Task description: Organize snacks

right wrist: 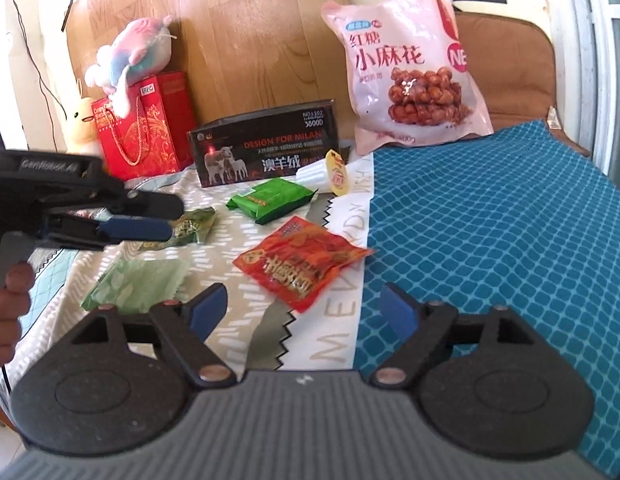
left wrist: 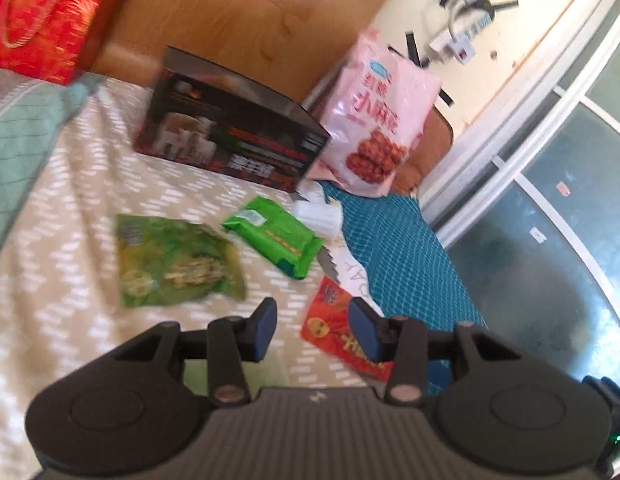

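Note:
Snacks lie on a bed. A red-orange packet [right wrist: 300,262] [left wrist: 341,340] lies just ahead of my open, empty right gripper [right wrist: 306,312]. A dark green packet [right wrist: 272,200] [left wrist: 274,242] and a crinkled green bag [left wrist: 178,264] [right wrist: 192,228] lie farther back. A pale green packet [right wrist: 136,286] lies at the left. A large pink bag [right wrist: 407,68] [left wrist: 379,120] leans at the back. My left gripper [left wrist: 311,330] is open and empty, hovering over the bed between the green bag and the red packet; it also shows in the right wrist view [right wrist: 158,220].
A black box [right wrist: 266,148] [left wrist: 230,136] stands at the back. A red gift bag [right wrist: 146,124] holds a plush toy [right wrist: 134,52]. A small white cup snack [right wrist: 329,170] sits beside the box. A teal patterned cloth [right wrist: 489,240] covers the right side.

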`<state>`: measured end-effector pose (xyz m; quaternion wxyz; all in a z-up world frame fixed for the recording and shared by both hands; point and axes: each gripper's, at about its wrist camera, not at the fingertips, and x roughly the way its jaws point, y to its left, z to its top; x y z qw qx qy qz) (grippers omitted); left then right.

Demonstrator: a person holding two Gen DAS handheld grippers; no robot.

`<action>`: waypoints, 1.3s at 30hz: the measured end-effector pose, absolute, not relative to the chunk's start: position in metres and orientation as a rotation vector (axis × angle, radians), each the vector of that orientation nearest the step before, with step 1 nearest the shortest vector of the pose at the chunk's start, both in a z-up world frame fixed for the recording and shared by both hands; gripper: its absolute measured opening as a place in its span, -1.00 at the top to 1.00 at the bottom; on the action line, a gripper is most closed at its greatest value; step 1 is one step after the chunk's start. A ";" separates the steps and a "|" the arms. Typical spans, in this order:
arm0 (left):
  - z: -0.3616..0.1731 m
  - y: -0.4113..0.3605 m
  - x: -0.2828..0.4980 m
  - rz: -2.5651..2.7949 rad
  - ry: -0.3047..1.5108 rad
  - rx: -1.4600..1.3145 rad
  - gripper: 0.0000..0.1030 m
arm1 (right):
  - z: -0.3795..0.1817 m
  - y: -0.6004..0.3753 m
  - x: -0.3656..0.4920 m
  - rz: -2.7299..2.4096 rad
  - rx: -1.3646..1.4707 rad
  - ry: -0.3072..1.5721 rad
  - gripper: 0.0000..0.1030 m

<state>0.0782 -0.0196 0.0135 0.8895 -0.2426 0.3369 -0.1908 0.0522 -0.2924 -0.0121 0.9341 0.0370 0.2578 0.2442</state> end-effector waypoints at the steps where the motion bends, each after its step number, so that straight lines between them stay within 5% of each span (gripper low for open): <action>1: 0.012 -0.025 0.084 -0.414 0.718 -0.502 0.21 | -0.013 -0.292 0.055 0.511 0.071 0.534 -0.59; 6: 0.003 -0.050 0.113 -0.443 0.791 -0.453 0.13 | -0.015 -0.289 0.072 0.542 0.069 0.581 -0.11; 8: -0.003 -0.053 0.120 -0.435 0.823 -0.464 -0.12 | -0.015 -0.287 0.082 0.558 0.063 0.595 -0.08; 12: -0.009 -0.057 0.123 -0.454 0.804 -0.491 -0.24 | -0.014 -0.278 0.097 0.588 0.044 0.603 0.11; 17: -0.011 -0.056 0.122 -0.446 0.789 -0.503 -0.05 | -0.014 -0.289 0.109 0.580 0.097 0.587 0.44; 25: -0.022 -0.039 0.125 -0.483 0.775 -0.612 0.07 | -0.037 -0.344 0.148 0.707 0.673 0.783 0.52; 31: -0.024 -0.033 0.128 -0.472 0.794 -0.651 0.18 | -0.030 -0.330 0.139 0.675 0.621 0.731 0.42; 34: -0.024 -0.032 0.128 -0.475 0.797 -0.658 0.17 | -0.029 -0.331 0.143 0.659 0.628 0.740 0.60; 37: -0.024 -0.028 0.127 -0.492 0.810 -0.688 0.03 | -0.027 -0.334 0.142 0.678 0.671 0.717 0.67; 39: -0.020 -0.026 0.124 -0.483 0.795 -0.692 -0.26 | -0.021 -0.336 0.134 0.682 0.669 0.692 0.68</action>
